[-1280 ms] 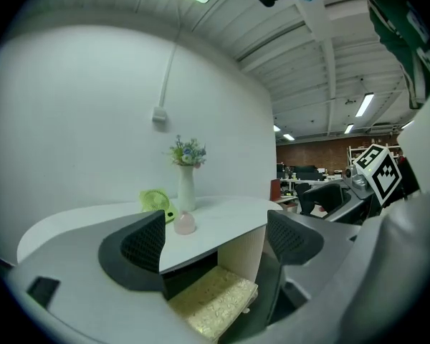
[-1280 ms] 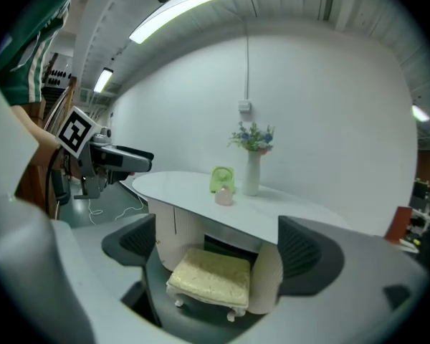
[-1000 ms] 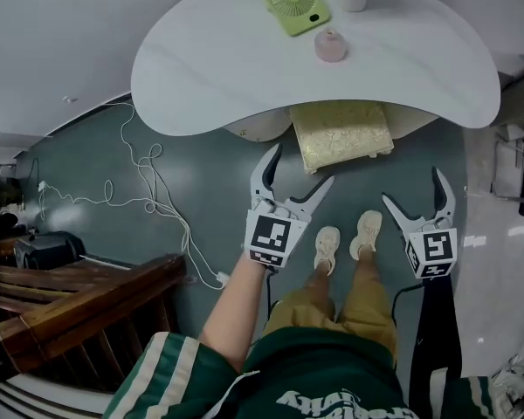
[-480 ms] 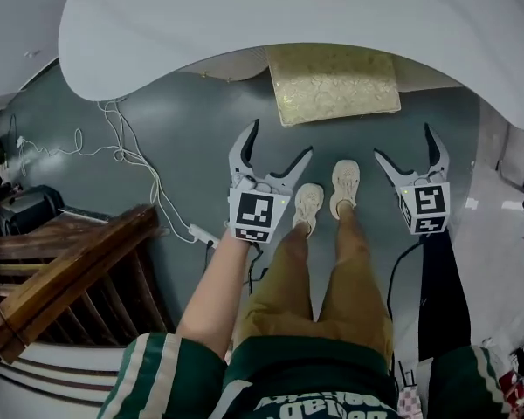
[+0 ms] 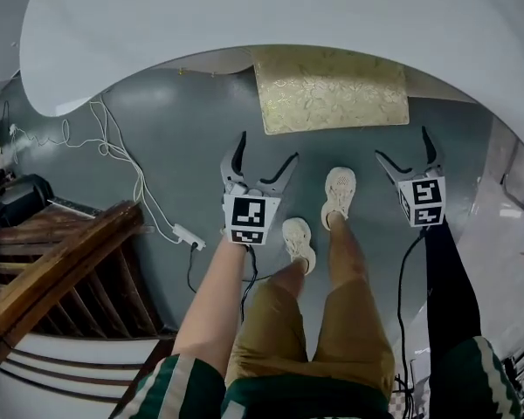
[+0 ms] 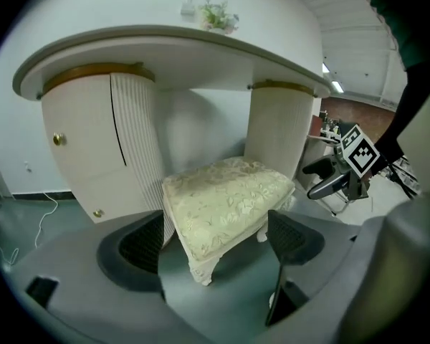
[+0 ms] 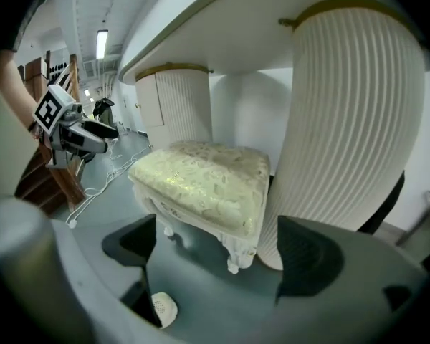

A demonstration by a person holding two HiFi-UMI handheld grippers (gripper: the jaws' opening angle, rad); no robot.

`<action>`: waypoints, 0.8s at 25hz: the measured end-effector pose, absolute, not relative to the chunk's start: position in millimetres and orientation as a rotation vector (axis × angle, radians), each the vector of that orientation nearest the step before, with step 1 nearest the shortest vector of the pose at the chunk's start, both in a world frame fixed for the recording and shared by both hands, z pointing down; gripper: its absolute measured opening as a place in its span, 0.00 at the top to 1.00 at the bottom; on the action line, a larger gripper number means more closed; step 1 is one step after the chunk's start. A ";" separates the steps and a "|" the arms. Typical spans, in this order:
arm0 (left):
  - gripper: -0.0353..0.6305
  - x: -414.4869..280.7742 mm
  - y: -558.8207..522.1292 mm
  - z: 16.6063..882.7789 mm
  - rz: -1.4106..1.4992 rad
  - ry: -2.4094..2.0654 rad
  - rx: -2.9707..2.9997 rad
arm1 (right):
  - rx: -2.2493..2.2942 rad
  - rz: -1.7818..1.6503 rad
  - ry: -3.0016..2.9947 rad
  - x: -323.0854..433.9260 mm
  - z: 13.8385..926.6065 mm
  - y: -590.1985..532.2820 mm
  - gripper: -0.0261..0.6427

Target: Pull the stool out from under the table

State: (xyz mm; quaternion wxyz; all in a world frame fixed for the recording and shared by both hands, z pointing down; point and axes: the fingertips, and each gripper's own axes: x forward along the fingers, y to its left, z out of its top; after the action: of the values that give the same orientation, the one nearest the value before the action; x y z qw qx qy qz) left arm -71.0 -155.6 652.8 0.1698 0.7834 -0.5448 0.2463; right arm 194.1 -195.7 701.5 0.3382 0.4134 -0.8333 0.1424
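A stool (image 5: pixel 332 90) with a pale gold brocade cushion and white carved legs stands half under the white table (image 5: pixel 244 16), between the table's two ribbed pedestals. My left gripper (image 5: pixel 262 160) hangs open just short of the stool's near left corner. My right gripper (image 5: pixel 406 151) is open too, off the stool's near right corner. In the left gripper view the stool (image 6: pixel 226 203) fills the gap ahead of the open jaws. The right gripper view shows the stool (image 7: pixel 201 181) ahead, beside a ribbed pedestal (image 7: pixel 344 135). Nothing is held by either gripper.
The person's feet (image 5: pixel 319 216) stand on the grey-green floor between the grippers. A white cable with a plug (image 5: pixel 183 232) trails across the floor at the left. A wooden rack (image 5: pixel 61 269) stands at the lower left.
The view has moved in toward the table and both grippers have come closer to the stool. One foot has stepped forward. Both grippers stay open.
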 end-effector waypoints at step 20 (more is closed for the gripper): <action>0.27 -52.8 -194.0 808.5 0.766 -1.463 2.090 | 1.031 0.380 -2.151 204.6 823.3 -235.3 0.17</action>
State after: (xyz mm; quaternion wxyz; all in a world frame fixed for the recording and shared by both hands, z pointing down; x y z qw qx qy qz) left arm -52.8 -194.0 808.5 0.2366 0.7625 -0.5336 0.2793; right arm 204.6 -235.3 823.3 0.3553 0.3991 -0.8324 0.1471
